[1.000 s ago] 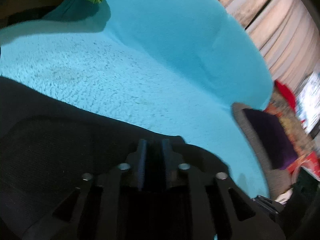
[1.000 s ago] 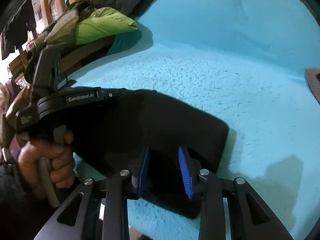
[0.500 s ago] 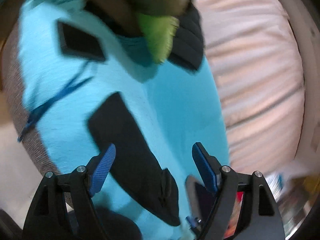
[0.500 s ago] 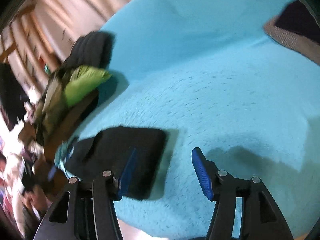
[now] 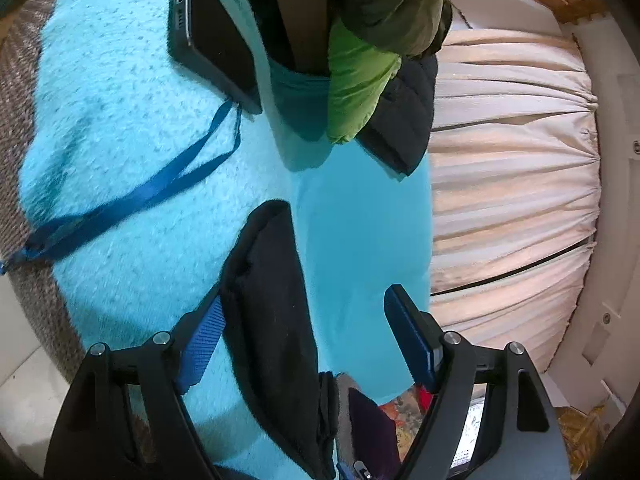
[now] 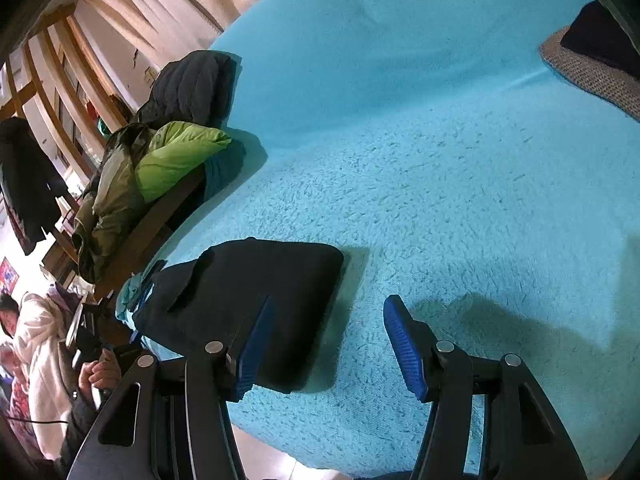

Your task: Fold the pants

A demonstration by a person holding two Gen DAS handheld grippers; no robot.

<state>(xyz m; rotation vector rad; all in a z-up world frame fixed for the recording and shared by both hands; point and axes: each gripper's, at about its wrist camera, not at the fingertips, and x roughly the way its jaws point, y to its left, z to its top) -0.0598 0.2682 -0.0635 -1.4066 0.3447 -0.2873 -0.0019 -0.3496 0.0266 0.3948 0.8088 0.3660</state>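
1. In the right wrist view, at the far left, a person in a white top (image 6: 38, 344) sits beyond the blanket's left edge.
2. Next along that left edge lies a heap of jackets (image 6: 168, 156) — olive, bright green and dark ones piled together.
3. The folded black pants (image 6: 240, 300) rest as a compact rectangle on the turquoise blanket (image 6: 460, 184), near its front-left corner and close to the front edge.
4. The right gripper (image 6: 324, 344) hangs over the front edge with its jaws spread and nothing clamped; they have just been opening. Its left blue pad shows in front of the pants' near side, while the right pad is over bare blanket.
5. In the left wrist view, a blue strap (image 5: 132, 196) runs across the blanket from a dark phone (image 5: 212, 36) toward the edge at left.
6. The left gripper (image 5: 304, 344) is released too, its jaws having just been opening — the pants (image 5: 268, 300) lie beyond, between the blue pads, and neither pad can be seen pressing on them.
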